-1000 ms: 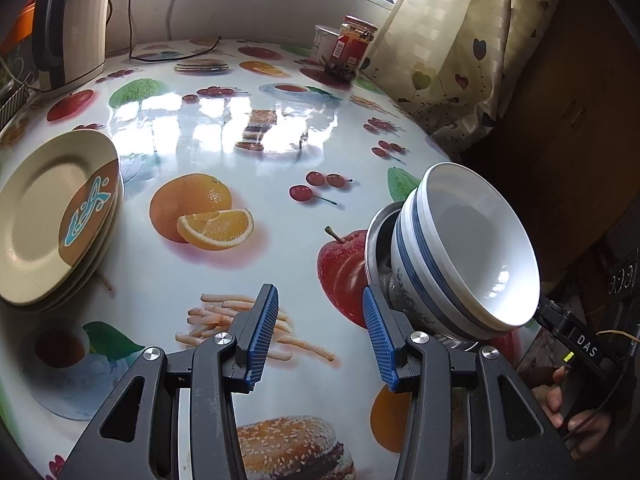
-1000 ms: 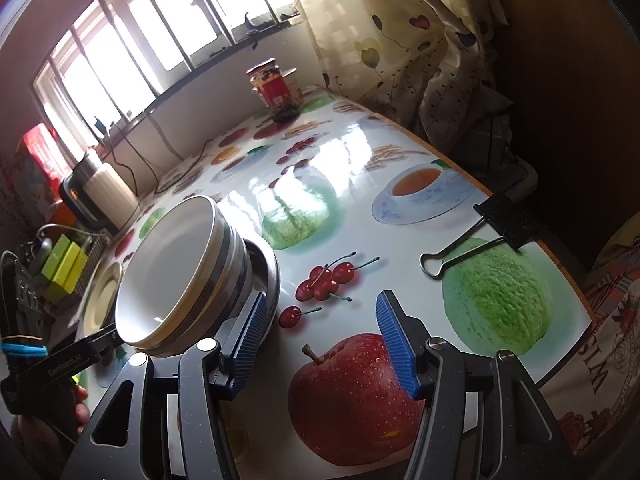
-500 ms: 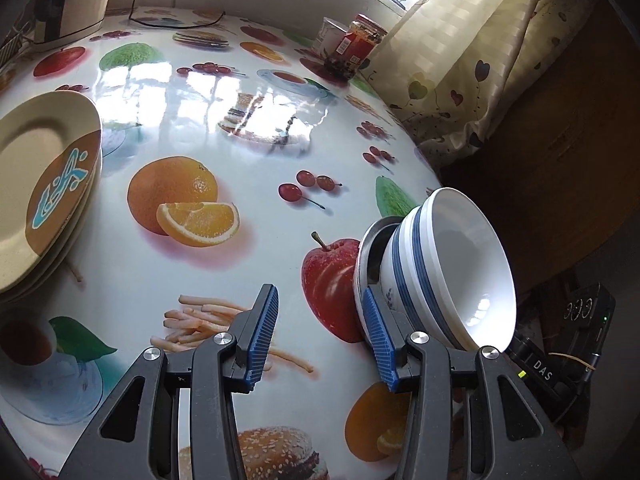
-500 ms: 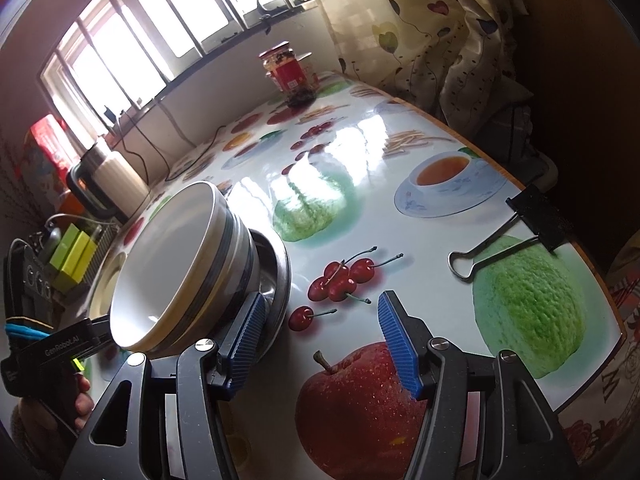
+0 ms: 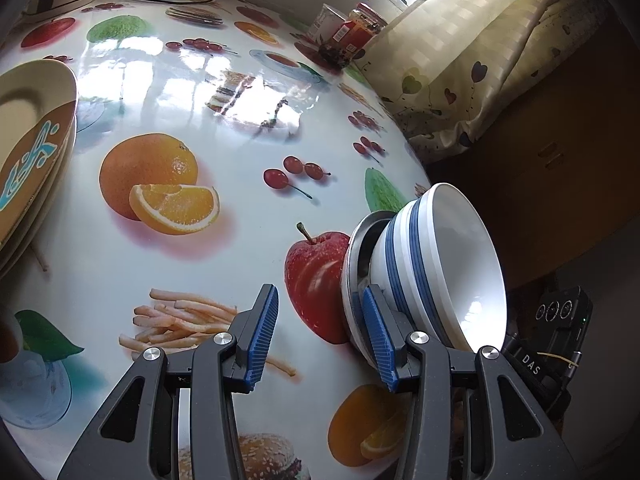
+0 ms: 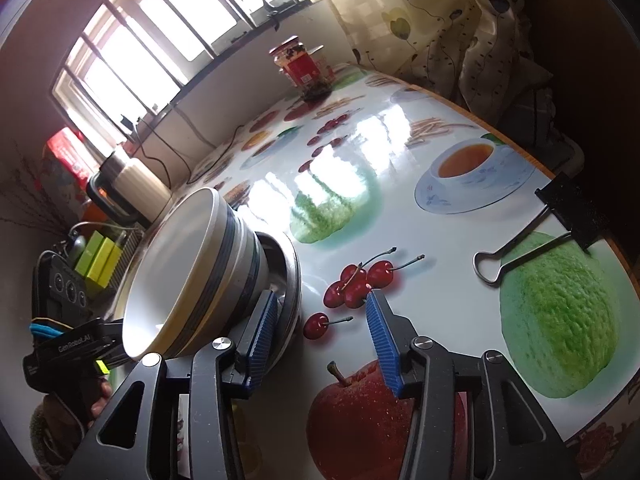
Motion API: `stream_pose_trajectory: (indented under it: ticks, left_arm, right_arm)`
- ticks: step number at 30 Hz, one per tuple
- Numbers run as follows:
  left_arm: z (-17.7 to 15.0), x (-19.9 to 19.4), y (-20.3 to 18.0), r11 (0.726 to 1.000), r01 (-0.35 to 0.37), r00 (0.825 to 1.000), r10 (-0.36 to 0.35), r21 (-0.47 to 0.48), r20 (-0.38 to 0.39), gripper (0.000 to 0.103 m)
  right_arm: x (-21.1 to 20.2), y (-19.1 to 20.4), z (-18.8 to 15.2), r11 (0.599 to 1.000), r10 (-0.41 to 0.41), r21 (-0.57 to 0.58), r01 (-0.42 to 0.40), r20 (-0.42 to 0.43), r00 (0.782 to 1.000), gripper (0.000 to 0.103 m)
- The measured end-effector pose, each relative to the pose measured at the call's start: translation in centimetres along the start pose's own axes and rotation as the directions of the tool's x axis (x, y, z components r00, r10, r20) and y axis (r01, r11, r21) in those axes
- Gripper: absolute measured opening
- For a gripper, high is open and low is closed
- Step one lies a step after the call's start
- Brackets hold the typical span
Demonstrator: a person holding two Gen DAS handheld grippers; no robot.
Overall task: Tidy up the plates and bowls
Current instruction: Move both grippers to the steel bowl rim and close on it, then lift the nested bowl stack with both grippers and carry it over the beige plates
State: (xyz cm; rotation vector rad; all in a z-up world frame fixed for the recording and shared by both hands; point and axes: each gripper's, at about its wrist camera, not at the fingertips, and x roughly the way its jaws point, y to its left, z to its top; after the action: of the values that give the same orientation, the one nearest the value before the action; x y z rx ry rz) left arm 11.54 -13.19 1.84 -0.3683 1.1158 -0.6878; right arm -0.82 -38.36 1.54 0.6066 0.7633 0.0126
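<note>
A stack of white bowls with blue bands (image 5: pixel 440 264) sits in a steel bowl (image 5: pixel 356 248) on the fruit-print table. It also shows in the right wrist view (image 6: pixel 192 276), with the steel bowl (image 6: pixel 290 264) under it. My left gripper (image 5: pixel 320 340) is open; its right finger stands against the steel bowl's rim. My right gripper (image 6: pixel 320 336) is open; its left finger touches the same stack from the other side. A stack of cream plates with a brown and blue pattern (image 5: pixel 28 148) lies at the far left.
A red-labelled jar (image 5: pixel 356 32) and a white cup (image 5: pixel 324 24) stand at the far edge by the curtain (image 5: pixel 480 60). A black binder clip (image 6: pixel 552 224) lies near the right table edge. A kettle (image 6: pixel 124 188) stands at the back left.
Both grippers have moved closer to the bowl stack and tilted, so the stack looks larger. The jaws stay open. The bowls have not moved on the table.
</note>
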Motion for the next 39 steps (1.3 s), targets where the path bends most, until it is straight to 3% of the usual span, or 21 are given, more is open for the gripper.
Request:
stream_pose_trajectory:
  ticks: [6,11,22,27,39]
  left_arm:
    - [-0.1,0.1,0.7,0.998,0.043,0.999,-0.042,-0.035,0.008,0.043]
    - [-0.2,0.0,0.8,0.997,0.064,0.998,-0.064,-0.05,0.013,0.037]
    - [-0.1,0.0,0.4,0.995,0.094,0.995,-0.093,-0.037,0.029,0.025]
    - [-0.1,0.0,0.0,0.995,0.1,0.994,-0.1,-0.01,0.037,0.017]
    - [0.0,0.0,0.4,0.99,0.139,0.99,-0.138,-0.031,0.036,0.012]
  right_arm:
    - [0.6,-1.5,0.0,0.989,0.111,0.099,-0.109,-0.008,0.994,0.039]
    - [0.8,-2.0,0.0,0.978,0.153,0.141,-0.15,-0.005,0.988,0.038]
    - [1.1,-3.0,-0.4,0.925,0.304,0.236,-0.299,0.014,0.953,0.016]
    - [1.1,-3.0,-0.5,0.918,0.321,0.241,-0.315,0.017,0.947,0.014]
    - [0.8,-3.1,-0.5,0.915,0.326,0.246,-0.321,0.022,0.945,0.014]
